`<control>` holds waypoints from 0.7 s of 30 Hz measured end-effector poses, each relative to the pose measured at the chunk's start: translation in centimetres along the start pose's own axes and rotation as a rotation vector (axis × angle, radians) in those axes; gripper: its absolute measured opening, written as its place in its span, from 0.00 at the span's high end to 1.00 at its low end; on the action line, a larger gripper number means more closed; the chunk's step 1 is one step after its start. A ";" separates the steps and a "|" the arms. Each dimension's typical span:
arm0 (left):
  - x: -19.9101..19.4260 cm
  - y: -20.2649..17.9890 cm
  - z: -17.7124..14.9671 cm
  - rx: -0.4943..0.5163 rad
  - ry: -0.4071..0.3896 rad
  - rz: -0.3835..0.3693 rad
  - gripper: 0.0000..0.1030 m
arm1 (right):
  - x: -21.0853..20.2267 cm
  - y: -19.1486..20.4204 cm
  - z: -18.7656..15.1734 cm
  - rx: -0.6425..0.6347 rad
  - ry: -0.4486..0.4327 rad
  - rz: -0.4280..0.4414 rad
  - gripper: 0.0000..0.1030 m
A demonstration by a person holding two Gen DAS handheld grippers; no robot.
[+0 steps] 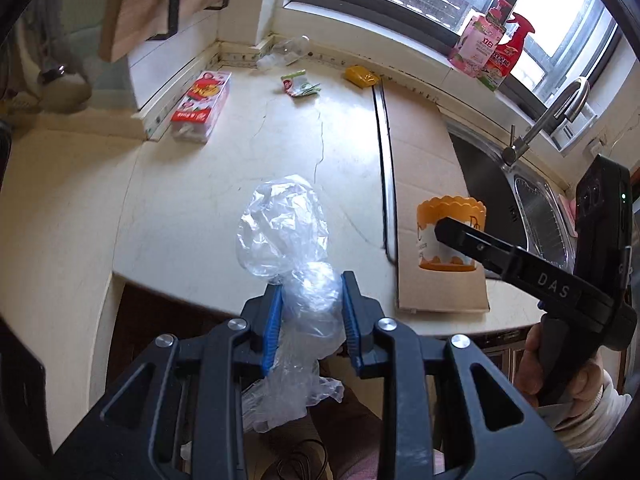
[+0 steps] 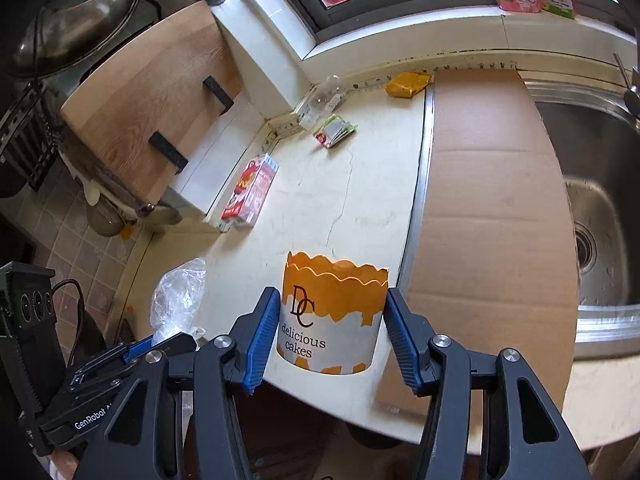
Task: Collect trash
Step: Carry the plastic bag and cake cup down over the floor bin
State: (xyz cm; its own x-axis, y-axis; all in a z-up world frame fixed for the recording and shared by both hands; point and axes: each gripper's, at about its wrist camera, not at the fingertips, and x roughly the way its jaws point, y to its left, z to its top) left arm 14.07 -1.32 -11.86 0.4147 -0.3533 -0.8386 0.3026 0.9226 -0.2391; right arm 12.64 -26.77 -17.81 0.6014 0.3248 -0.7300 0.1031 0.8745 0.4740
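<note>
Plastic wrap (image 1: 298, 280) sits pinched in the left tongs (image 1: 312, 312), raised over the tabletop's (image 1: 200, 200) near edge. Right tongs (image 2: 332, 332) straddle the cake cup (image 2: 334, 316) at six o'clock, pads touching its sides; grip uncertain.

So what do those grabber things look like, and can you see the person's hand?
Each gripper, left and right, is black plastic with triangular cut-outs, round silver bolts and two fingers lined with ribbed blue pads. White letters read "DAS" on the right one and "GenRobot" on the left. A bare hand grips the right gripper's black handle, wearing a cream knitted sleeve.
</note>
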 end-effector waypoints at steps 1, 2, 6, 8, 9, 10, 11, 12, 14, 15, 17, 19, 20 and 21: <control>-0.3 0.7 -1.2 -0.013 0.007 -0.008 0.76 | -0.2 0.5 -1.6 -0.004 0.006 -0.004 0.48; -0.7 1.2 -2.6 -0.026 0.010 -0.013 0.76 | -0.4 1.0 -3.2 -0.010 0.012 -0.008 0.48; -1.6 3.0 -7.8 -0.049 0.031 0.000 0.76 | -1.1 2.6 -9.2 -0.049 0.037 -0.022 0.48; -1.7 3.6 -9.9 -0.056 0.043 0.011 0.76 | -1.1 3.3 -12.0 -0.070 0.060 -0.031 0.48; -1.7 3.9 -10.9 -0.061 0.049 0.017 0.76 | -0.9 3.4 -13.1 -0.077 0.073 -0.036 0.48; -1.7 4.1 -11.9 -0.063 0.054 0.023 0.76 | -0.7 3.6 -14.2 -0.084 0.086 -0.043 0.48; -1.7 4.3 -12.8 -0.064 0.060 0.030 0.76 | -0.5 3.7 -15.3 -0.091 0.101 -0.050 0.48; -1.6 4.5 -13.6 -0.065 0.066 0.036 0.76 | -0.3 3.8 -16.4 -0.098 0.116 -0.055 0.48; -1.1 4.8 -15.1 -0.076 0.083 0.043 0.76 | 0.4 3.8 -18.1 -0.108 0.147 -0.066 0.48; -0.7 5.0 -15.6 -0.081 0.091 0.048 0.76 | 0.7 3.8 -18.9 -0.114 0.160 -0.072 0.48; 0.2 5.2 -16.9 -0.092 0.112 0.059 0.76 | 1.4 3.6 -20.5 -0.123 0.190 -0.081 0.48; 1.2 5.3 -17.8 -0.098 0.132 0.069 0.76 | 2.4 3.2 -21.6 -0.125 0.217 -0.094 0.48; 1.7 5.3 -18.4 -0.101 0.143 0.072 0.76 | 2.8 2.9 -22.2 -0.128 0.233 -0.097 0.48; 2.2 5.4 -18.9 -0.105 0.153 0.073 0.76 | 3.3 2.6 -22.7 -0.130 0.247 -0.101 0.48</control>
State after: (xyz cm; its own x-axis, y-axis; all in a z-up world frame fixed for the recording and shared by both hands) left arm 0.38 5.80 -24.29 0.2949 -0.2644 -0.9182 0.1817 0.9589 -0.2178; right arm -3.09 -15.25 -30.18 0.3803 0.2974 -0.8757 0.0407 0.9406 0.3371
